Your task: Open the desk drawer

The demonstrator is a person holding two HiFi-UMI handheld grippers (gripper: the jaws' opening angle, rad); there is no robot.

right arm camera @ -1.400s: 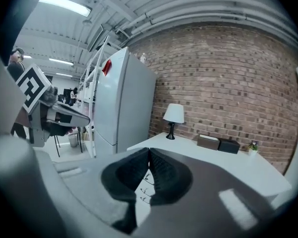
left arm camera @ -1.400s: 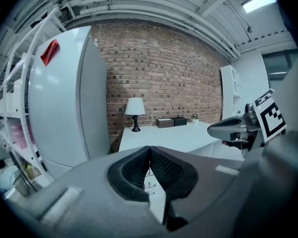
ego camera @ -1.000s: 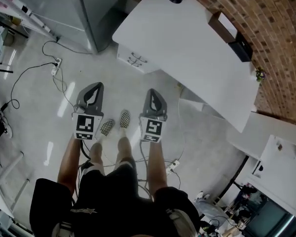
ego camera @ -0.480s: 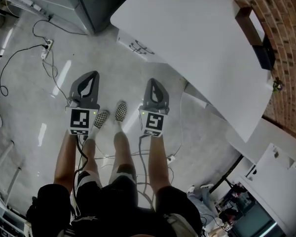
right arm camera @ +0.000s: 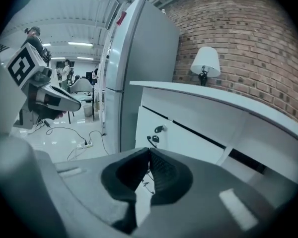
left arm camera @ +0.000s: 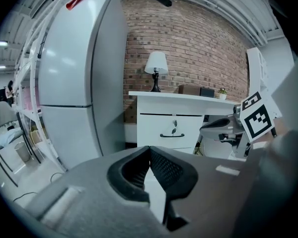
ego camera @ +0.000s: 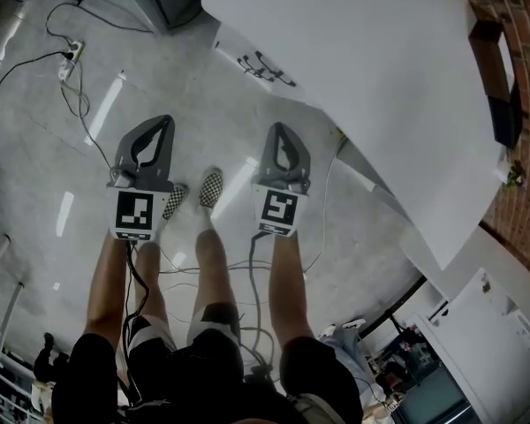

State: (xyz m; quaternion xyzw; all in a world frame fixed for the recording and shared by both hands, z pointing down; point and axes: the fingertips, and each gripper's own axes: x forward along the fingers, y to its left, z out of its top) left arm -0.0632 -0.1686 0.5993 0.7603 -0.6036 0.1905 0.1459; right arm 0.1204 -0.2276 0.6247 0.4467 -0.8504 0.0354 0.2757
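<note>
"While both pairs of tongs are clenched on nothing, where does the trouble lie?" asks the first observer.

"In reaching the handle that way," says the second. "The left tongs [ego camera: 165, 122] and the right tongs [ego camera: 276, 127] each have their tips pressed together with nothing between them. The drawer [left arm camera: 173, 128] is shut, under one end of the counter [ego camera: 380, 87]. In the head view it lies at about twelve o'clock of the right tongs, well apart from both. If the person arrives without parting the tips, they would probably just knock the handle [left arm camera: 172, 135] or skid off the front."

"Anything else?"

"The seam between each pair of tips stands upright, so as held they would part sideways, along the bar rather than across it. Without a roll of the hand, the grip could miss. A key [left arm camera: 174, 123] also seems to sit in the lock at the handle's twelve o'clock, and a high grab might catch it."

"And how does the drawer lie?"

"Its front faces out over the floor toward the person, roughly seven o'clock in the head view. The handle's long axis is level, running across the front, about ten to four o'clock from above. The drawer should slide along the one-to-seven line, so a slanted pull could bind it."
</note>
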